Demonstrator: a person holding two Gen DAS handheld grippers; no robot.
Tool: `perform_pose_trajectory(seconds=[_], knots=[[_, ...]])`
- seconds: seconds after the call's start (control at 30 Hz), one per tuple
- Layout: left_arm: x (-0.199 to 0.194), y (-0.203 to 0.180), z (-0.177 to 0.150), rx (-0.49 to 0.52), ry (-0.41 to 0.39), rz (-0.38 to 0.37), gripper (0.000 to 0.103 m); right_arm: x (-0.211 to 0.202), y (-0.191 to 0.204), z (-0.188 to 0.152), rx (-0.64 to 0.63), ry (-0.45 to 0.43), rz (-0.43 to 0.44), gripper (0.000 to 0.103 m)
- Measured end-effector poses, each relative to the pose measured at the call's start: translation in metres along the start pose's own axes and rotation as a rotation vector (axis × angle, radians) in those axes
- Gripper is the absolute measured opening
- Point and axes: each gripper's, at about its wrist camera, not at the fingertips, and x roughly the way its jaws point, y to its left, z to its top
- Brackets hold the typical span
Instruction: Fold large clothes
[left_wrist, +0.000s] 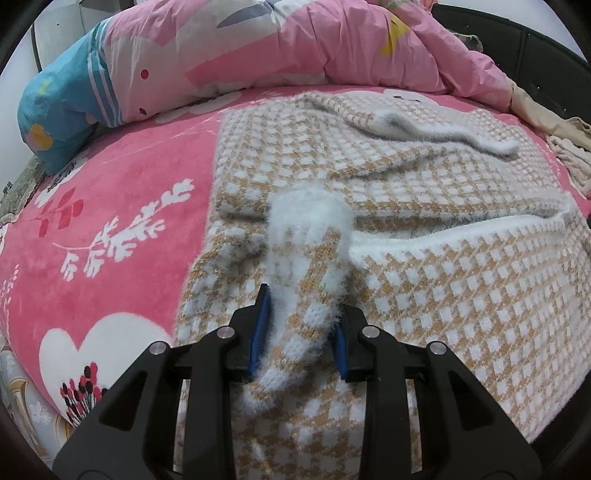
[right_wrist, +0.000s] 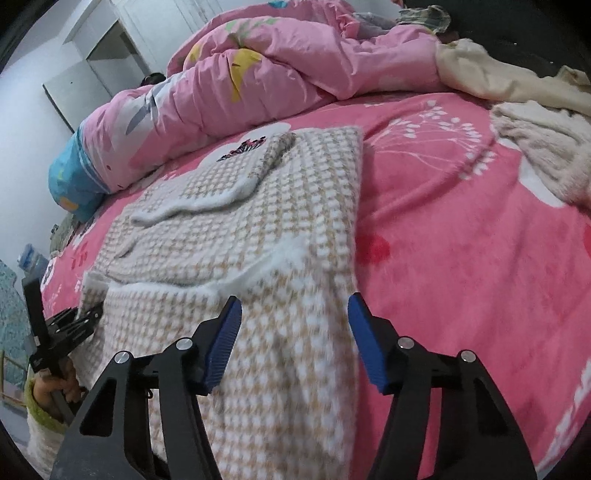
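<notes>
A tan-and-white checked fuzzy sweater lies spread on a pink floral bed cover, with a sleeve folded across its upper part. My left gripper is shut on the sweater's white fuzzy cuff and sleeve end, which stands up between the blue pads. In the right wrist view the sweater runs away from me; my right gripper is open above its near right edge, holding nothing. The left gripper shows at the sweater's left corner.
A rumpled pink quilt with a blue end lies along the far side of the bed. Beige and cream clothes are piled at the far right. A white wall and cupboard stand beyond the bed's left side.
</notes>
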Motion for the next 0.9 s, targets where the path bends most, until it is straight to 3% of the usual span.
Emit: perform_pose_trajectory(seconds=[0.47,0.73,0.9], knots=[[0.002,0.000,0.000,-0.002,0.000,-0.001,0.030,-0.014,0.003,-0.025,-0.075,0.139,0.127,0.052],[0.004,0.002,0.001,-0.004,0.003,-0.003,0.030,0.014,-0.015,-0.004,0.036,0.154,0.241,0.049],[0.004,0.002,0.000,-0.003,0.000,-0.002,0.030,0.018,-0.015,-0.006,0.056,0.165,0.243,0.043]])
